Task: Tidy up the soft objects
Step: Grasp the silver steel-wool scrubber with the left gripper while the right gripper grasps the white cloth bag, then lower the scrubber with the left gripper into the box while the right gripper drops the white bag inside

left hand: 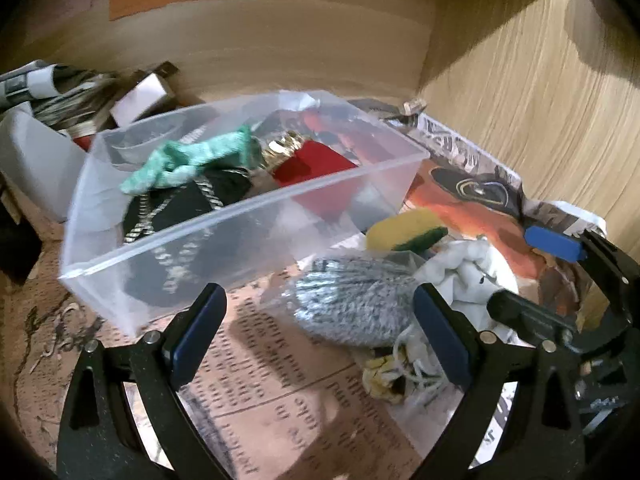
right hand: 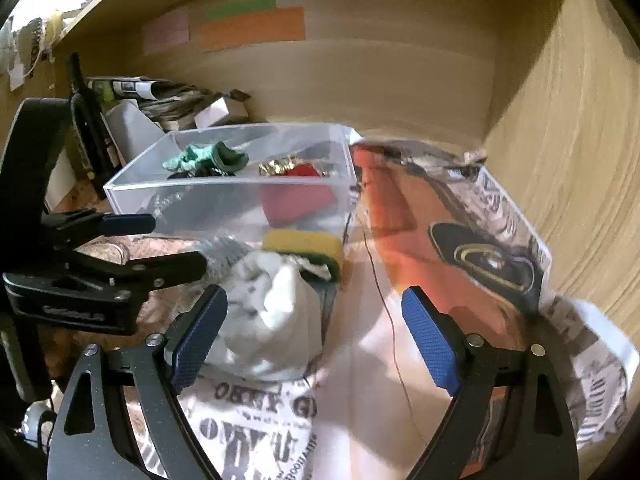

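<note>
Grey knitted cloth [left hand: 352, 304] was seen lying on the newspaper-covered surface [left hand: 280, 400] just ahead of and between the spread, empty fingers of the left gripper [left hand: 320, 340]. White cloth [right hand: 276, 312] lay just beyond the parted fingers of the right gripper [right hand: 316, 336], toward its left finger, with a yellow sponge [right hand: 304, 244] and the clear plastic bin [right hand: 224, 200] farther ahead.

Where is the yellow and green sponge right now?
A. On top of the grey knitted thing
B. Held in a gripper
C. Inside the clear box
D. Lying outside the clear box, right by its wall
D. The yellow and green sponge lies on the newspaper outside the clear plastic box, beside the white cloth; both the left gripper and the right gripper are open and empty.
</note>
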The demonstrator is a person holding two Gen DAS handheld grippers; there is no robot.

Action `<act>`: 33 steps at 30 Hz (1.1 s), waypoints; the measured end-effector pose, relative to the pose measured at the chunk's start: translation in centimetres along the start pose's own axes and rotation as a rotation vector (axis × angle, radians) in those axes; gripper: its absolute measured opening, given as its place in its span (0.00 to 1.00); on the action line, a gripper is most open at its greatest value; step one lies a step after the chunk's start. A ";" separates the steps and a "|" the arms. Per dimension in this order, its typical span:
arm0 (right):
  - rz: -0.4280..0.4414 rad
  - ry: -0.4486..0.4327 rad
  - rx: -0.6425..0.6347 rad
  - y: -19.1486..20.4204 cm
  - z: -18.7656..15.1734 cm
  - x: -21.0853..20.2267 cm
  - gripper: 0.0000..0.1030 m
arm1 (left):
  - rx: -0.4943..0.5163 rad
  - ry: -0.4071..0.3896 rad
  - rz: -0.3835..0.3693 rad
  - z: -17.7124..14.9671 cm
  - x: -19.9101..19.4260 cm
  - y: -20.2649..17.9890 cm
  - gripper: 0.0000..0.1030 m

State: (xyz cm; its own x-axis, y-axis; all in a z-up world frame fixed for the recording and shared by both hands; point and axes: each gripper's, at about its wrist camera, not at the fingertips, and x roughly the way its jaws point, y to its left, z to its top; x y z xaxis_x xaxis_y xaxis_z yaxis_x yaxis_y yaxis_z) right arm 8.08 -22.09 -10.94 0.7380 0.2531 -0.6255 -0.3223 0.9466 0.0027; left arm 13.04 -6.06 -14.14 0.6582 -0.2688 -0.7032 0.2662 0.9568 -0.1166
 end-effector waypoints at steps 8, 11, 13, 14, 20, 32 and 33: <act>0.066 0.010 0.043 -0.3 -0.8 0.8 0.78 | -0.040 0.000 0.028 0.2 1.2 0.5 0.79; 0.107 0.033 0.044 -0.1 -1.0 1.7 0.66 | -0.057 0.012 0.024 0.1 1.4 0.9 0.77; 0.129 0.045 0.046 0.0 -1.1 2.2 0.58 | -0.066 0.025 0.019 -0.1 1.6 1.2 0.75; 0.139 0.053 0.050 0.0 -1.2 2.5 0.55 | -0.071 0.035 0.007 -0.2 1.8 1.3 0.72; 0.163 0.046 0.063 0.2 -1.6 2.6 0.29 | -0.042 0.028 -0.009 -0.5 1.6 0.7 0.56; 0.121 -0.061 0.065 -0.2 0.0 -0.2 0.22 | -0.005 -0.008 -0.050 -1.1 -0.3 -0.6 0.27; 0.118 -0.072 0.066 -0.3 0.2 -0.5 0.22 | -0.004 -0.011 -0.056 -1.0 -0.6 -0.7 0.26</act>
State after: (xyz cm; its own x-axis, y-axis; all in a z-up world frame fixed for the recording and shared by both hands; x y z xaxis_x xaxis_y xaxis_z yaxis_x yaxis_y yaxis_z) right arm 7.93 -22.43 -10.46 0.7384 0.3748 -0.5606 -0.3717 0.9198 0.1255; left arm 11.75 -6.44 -14.38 0.6503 -0.3230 -0.6876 0.2996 0.9408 -0.1585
